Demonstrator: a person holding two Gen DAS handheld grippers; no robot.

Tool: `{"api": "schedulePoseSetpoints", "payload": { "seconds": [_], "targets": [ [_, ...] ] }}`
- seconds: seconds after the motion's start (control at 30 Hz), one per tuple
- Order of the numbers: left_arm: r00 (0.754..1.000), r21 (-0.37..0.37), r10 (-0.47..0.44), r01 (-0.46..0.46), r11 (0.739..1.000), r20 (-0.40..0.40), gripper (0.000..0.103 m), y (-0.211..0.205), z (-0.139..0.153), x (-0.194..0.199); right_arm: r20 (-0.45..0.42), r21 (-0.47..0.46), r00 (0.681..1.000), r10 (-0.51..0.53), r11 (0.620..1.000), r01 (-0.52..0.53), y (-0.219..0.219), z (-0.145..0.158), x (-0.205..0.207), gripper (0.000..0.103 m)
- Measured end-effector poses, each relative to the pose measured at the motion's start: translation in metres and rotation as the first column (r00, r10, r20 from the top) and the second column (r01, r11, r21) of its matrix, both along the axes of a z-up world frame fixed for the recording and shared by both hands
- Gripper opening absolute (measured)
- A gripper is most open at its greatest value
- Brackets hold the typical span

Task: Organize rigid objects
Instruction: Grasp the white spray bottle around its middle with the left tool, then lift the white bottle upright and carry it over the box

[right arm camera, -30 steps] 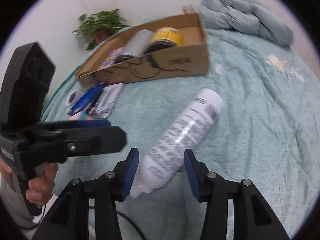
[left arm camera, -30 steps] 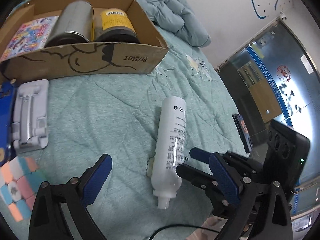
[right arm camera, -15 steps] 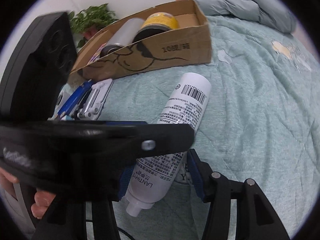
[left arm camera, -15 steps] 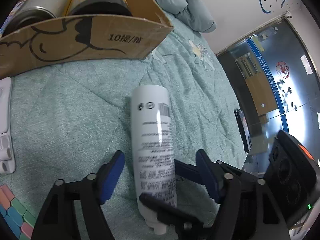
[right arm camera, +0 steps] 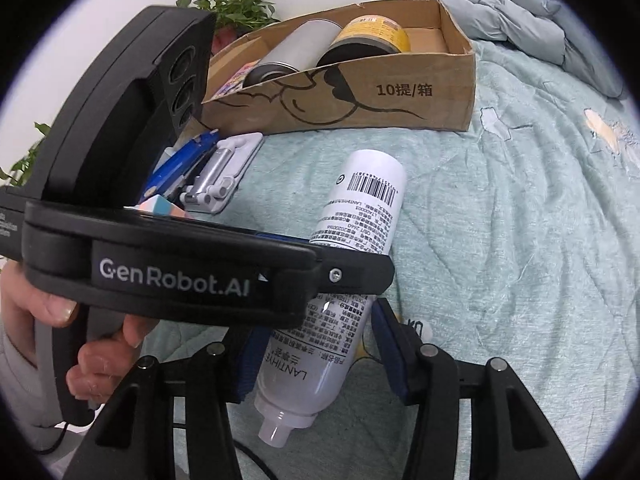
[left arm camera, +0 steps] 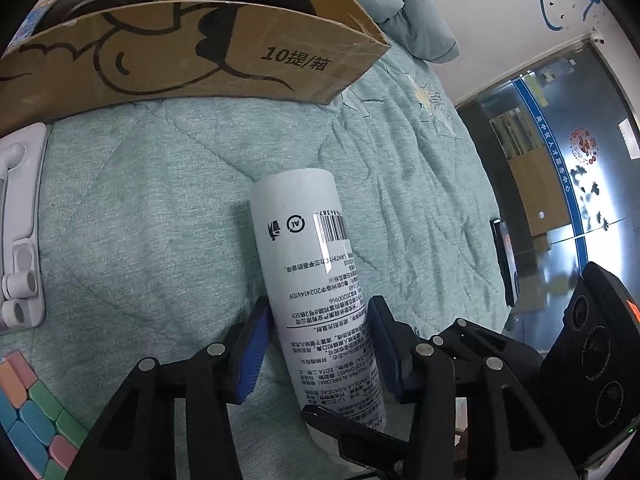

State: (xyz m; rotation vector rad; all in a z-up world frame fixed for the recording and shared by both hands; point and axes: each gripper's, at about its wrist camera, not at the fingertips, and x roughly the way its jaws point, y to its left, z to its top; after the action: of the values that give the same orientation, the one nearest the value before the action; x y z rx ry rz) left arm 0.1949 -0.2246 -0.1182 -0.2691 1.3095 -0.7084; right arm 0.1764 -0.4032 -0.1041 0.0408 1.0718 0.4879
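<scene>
White plastic bottle (left arm camera: 316, 292) lies on the bed's green quilt (left arm camera: 140, 208) before the cardboard box (left arm camera: 192, 56). Having been wide a second ago, the left hand-held gripper (left arm camera: 318, 344) has just been closing and now clamps its middle. The right hand-held gripper (right arm camera: 316, 356) brackets the neck end, seemingly touching on one side only. Lifting into the box looks next.

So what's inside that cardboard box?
In the cardboard box lie a silver can and a yellow-labelled jar, with a colourful flat packet beside them. The front wall hides the box floor and anything lower down.
</scene>
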Motion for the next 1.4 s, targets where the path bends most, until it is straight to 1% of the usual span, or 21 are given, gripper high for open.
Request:
{"api": "schedulePoseSetpoints", "payload": {
  "seconds": [0.1, 0.17, 0.27, 0.37, 0.5, 0.6, 0.63, 0.7, 0.77, 0.87, 0.97, 1.1, 1.2, 1.4],
  "targets": [
    [1.0, -0.007, 0.016, -0.016, 1.0, -0.005, 0.045, 0.002, 0.002, 0.001, -0.002, -0.005, 1.0, -0.007, 1.0, 0.007, 0.002, 0.0, 0.002, 0.049],
    [1.0, -0.008, 0.021, -0.021, 1.0, 0.009, 0.045, 0.003, 0.006, 0.001, 0.005, 0.004, 0.999, -0.045, 0.999, 0.045, 0.004, 0.001, 0.004, 0.047],
    [0.997, 0.004, 0.029, -0.029, 1.0, 0.073, 0.044, 0.004, 0.025, -0.002, 0.038, 0.009, 0.997, -0.069, 0.998, 0.068, 0.007, 0.008, 0.004, 0.046],
    [0.992, -0.016, 0.044, -0.042, 0.999, 0.122, 0.044, 0.008, 0.049, 0.001, 0.086, 0.028, 0.994, -0.068, 0.997, 0.066, 0.007, 0.025, 0.007, 0.046],
    [0.977, -0.042, 0.059, -0.051, 0.998, 0.206, 0.043, 0.009, 0.088, 0.011, 0.18, 0.001, 0.983, -0.047, 0.999, 0.048, 0.01, 0.054, 0.017, 0.044],
    [0.959, -0.043, 0.052, -0.042, 0.998, 0.278, 0.041, 0.007, 0.119, 0.025, 0.239, 0.001, 0.97, -0.048, 0.999, 0.049, 0.007, 0.078, 0.036, 0.042],
    [0.952, -0.04, 0.05, -0.04, 0.998, 0.302, 0.041, 0.005, 0.131, 0.033, 0.25, 0.002, 0.967, -0.047, 0.999, 0.048, 0.007, 0.081, 0.042, 0.042],
    [0.941, -0.033, 0.047, -0.038, 0.999, 0.336, 0.041, 0.003, 0.147, 0.044, 0.291, -0.012, 0.956, -0.042, 0.999, 0.047, 0.007, 0.094, 0.056, 0.042],
    [0.934, -0.034, 0.047, -0.038, 0.999, 0.354, 0.041, 0.003, 0.16, 0.057, 0.307, -0.012, 0.951, -0.043, 0.999, 0.05, 0.007, 0.103, 0.068, 0.042],
    [0.931, -0.057, 0.056, -0.038, 0.998, 0.36, 0.041, 0.005, 0.178, 0.082, 0.323, -0.002, 0.945, -0.045, 0.999, 0.048, 0.004, 0.114, 0.086, 0.042],
    [0.932, -0.079, 0.068, -0.043, 0.996, 0.355, 0.041, 0.006, 0.191, 0.105, 0.348, -0.018, 0.937, -0.04, 0.999, 0.05, 0.005, 0.126, 0.105, 0.042],
    [0.934, -0.082, 0.081, -0.056, 0.995, 0.347, 0.041, 0.0, 0.2, 0.139, 0.352, -0.029, 0.936, -0.031, 0.999, 0.044, 0.003, 0.131, 0.135, 0.042],
    [0.947, -0.085, 0.086, -0.063, 0.994, 0.311, 0.041, -0.008, 0.194, 0.166, 0.341, -0.044, 0.94, -0.023, 0.998, 0.04, 0.0, 0.125, 0.156, 0.042],
    [0.966, -0.093, 0.087, -0.066, 0.993, 0.242, 0.041, -0.025, 0.162, 0.207, 0.316, -0.074, 0.948, -0.032, 0.995, 0.059, -0.006, 0.105, 0.184, 0.042]
  ]
}}
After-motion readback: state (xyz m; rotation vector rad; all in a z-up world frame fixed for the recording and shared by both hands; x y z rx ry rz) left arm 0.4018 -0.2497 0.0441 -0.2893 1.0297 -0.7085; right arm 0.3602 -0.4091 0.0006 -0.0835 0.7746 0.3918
